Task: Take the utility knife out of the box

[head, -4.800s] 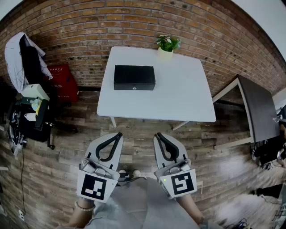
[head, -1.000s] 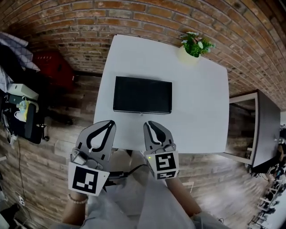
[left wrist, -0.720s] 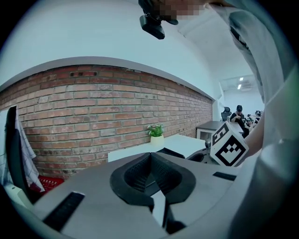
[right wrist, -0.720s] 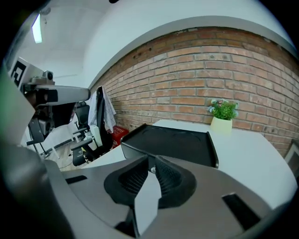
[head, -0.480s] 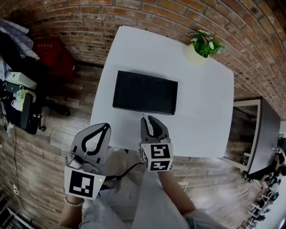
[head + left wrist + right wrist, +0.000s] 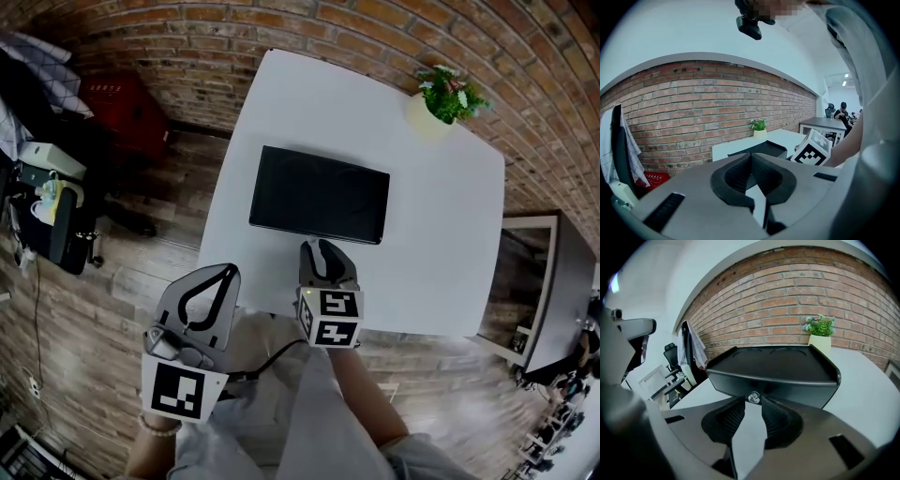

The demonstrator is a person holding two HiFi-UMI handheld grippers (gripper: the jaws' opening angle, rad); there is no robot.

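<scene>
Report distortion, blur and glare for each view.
Head view: strong fisheye bows the brick wall and table; sharp, even light. Left gripper view: dark vignetted corners, brickwork curved too. Right gripper view: box sharp, glint on its knob.

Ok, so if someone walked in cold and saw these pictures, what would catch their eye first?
The closed black box stands out, dark against the white table, near the table's middle. The right gripper points at the box's front wall, jaws slightly apart, just short of its small silver knob. A potted plant stands at the table's far corner by the brick wall.
</scene>
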